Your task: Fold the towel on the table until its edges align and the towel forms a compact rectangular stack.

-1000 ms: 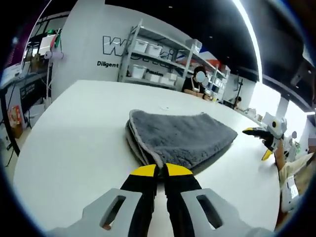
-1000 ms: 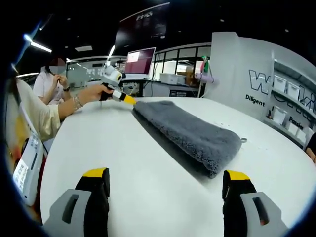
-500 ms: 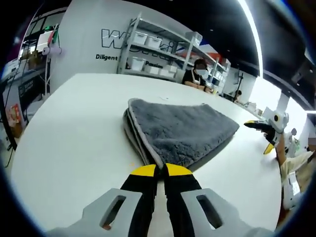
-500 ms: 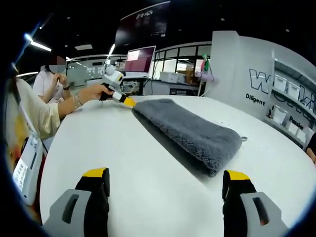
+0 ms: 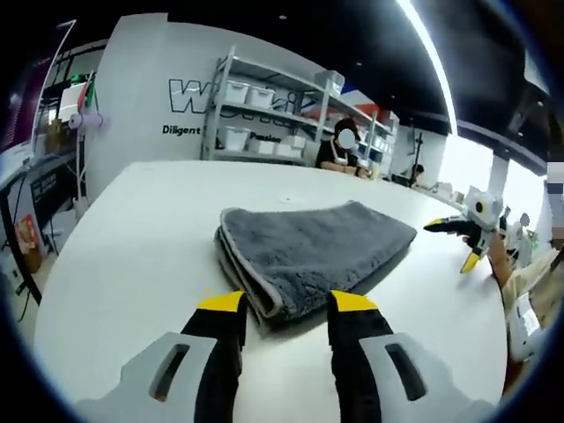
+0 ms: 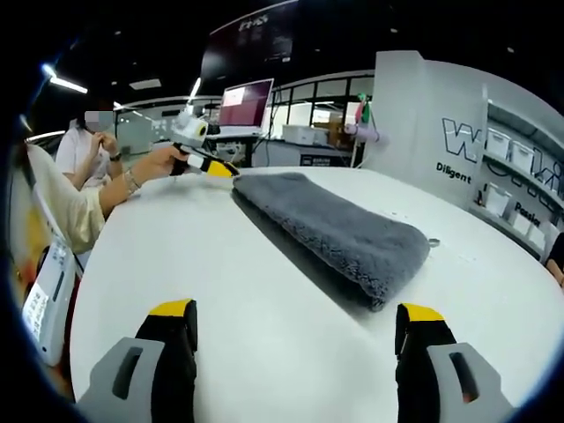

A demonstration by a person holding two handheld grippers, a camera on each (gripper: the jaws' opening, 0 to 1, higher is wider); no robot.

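A grey towel (image 5: 315, 249) lies folded into a thick rectangle in the middle of the white table (image 5: 132, 247). Its stacked, pale-trimmed edges face my left gripper (image 5: 287, 304), which stands open just short of the near corner and holds nothing. In the right gripper view the same towel (image 6: 333, 226) runs away from me as a long pad. My right gripper (image 6: 295, 310) is wide open, low over the bare table and well short of the towel. A hand holds the left gripper (image 6: 222, 170) at the towel's far end. The right gripper (image 5: 451, 243) hovers past the towel's right side.
Metal shelves (image 5: 264, 101) with white bins stand behind the table, and a person (image 5: 339, 148) sits near them. A lit monitor (image 6: 247, 101) stands beyond the far edge. The person's sleeve (image 6: 53, 207) lies along the table's left side. A small object (image 6: 432, 240) sits by the towel.
My left gripper was shut on the towel's near corner and has opened, letting it go. The corner has dropped onto the stack. The right gripper has stayed open and barely moved.
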